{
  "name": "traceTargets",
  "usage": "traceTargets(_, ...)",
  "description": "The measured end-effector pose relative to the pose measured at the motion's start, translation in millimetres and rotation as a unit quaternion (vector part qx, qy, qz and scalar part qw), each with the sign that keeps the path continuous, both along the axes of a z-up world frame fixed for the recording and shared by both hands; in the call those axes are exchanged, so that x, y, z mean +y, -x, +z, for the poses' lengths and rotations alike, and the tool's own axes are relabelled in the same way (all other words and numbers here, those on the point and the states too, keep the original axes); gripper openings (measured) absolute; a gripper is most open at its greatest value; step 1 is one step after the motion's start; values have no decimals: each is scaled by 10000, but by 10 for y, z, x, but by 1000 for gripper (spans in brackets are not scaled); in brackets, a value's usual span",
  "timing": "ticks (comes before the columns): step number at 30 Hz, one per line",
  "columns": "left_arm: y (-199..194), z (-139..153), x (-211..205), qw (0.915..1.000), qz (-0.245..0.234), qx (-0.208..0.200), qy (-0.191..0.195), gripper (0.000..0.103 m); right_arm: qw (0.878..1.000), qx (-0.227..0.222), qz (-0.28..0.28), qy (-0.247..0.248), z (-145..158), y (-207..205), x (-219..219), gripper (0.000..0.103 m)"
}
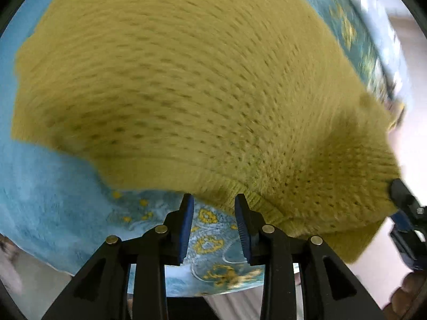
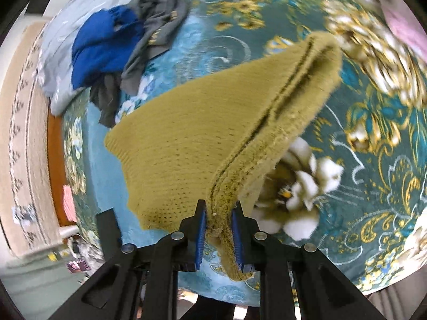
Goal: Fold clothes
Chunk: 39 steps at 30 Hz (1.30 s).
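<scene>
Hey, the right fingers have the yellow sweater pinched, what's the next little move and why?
Probably bring the left gripper forward onto the mustard knit sweater hem. Its fingers are apart over the floral bedspread with nothing between them, while the right gripper alone grips a bunched edge, leaving the sweater hanging lopsided.

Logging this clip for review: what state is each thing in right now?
Sweater: lifted, hanging from right gripper, partly folded.
Right gripper: shut on sweater edge.
Left gripper: open, empty, beside the hem.
Blue garment: crumpled, unfolded.
Grey garment: crumpled, unfolded.
Bedspread: spread flat.
</scene>
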<state>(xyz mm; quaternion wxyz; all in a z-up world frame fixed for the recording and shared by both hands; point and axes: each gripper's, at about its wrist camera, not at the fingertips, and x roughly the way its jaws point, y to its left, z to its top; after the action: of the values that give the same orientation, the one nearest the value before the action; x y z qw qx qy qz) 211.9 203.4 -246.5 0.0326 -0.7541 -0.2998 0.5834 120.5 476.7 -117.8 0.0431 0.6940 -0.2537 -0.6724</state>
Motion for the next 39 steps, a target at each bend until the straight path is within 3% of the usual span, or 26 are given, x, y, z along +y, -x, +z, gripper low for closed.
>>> traceTargets(9, -182, 282, -1074, 9921, 1150, 441, -221, 32, 9966, 238, 751, -248, 197, 211, -839, 19)
traceTargets(14, -238, 347, -1624, 9834, 1671, 643, -299, 32, 9845, 550, 1644, -260, 350, 236, -1626, 19)
traceTargets(16, -258, 362, -1847, 9799, 1848, 686, -312, 32, 9769, 563, 2036, -316, 306, 230, -1964, 19)
traceTargets(19, -298, 106, -2218, 9759, 2048, 691, -311, 32, 9670, 465, 2468, -420, 88, 266, -2410, 19)
traceTargets(23, -438, -102, -2513, 9722, 2264, 540, -251, 32, 9606, 50, 2720, -567, -342, 231, -2826, 19)
traceTargets(29, -630, -229, -2699, 9671, 2504, 362, -271, 32, 9615, -204, 2644, -725, -622, 169, -3023, 19)
traceTargets(33, -628, -282, -2738, 9669, 2504, 346, -346, 32, 9721, -106, 2269, -581, -548, 172, -2979, 19)
traceTargets(39, -470, -263, -2686, 9700, 2343, 436, -488, 32, 9696, -138, 2365, -615, -560, 52, -2984, 19)
